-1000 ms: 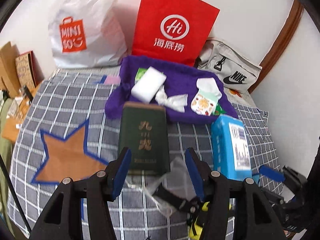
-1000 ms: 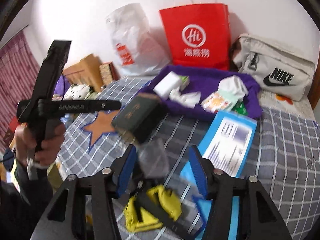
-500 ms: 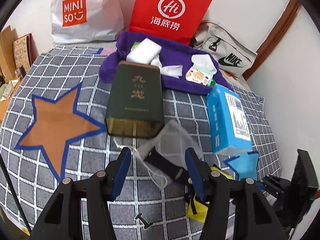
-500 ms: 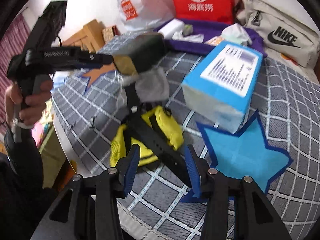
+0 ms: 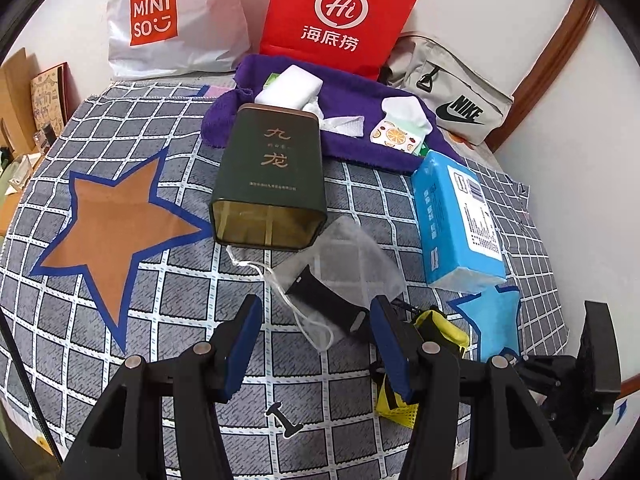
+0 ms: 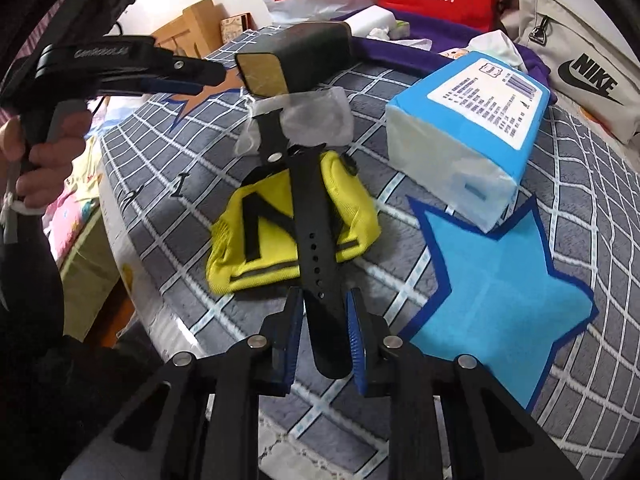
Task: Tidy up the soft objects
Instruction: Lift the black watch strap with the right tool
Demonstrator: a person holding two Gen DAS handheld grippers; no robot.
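A black strap lies across a yellow cloth on the checked bed cover, its far end over a clear mesh pouch. My right gripper has narrowed around the strap's near end; a small gap shows on each side. My left gripper is open and empty above the pouch and strap. A blue tissue pack lies to the right. A purple towel at the back carries a white sponge and small packets.
A dark green tin lies on its side in the middle. An orange star patch and a blue star patch mark the cover. A red bag, a white Miniso bag and a grey Nike pouch stand at the back.
My right gripper has come down to the strap's near end and its jaws have narrowed around it. My left gripper has drawn back slightly and stays open.
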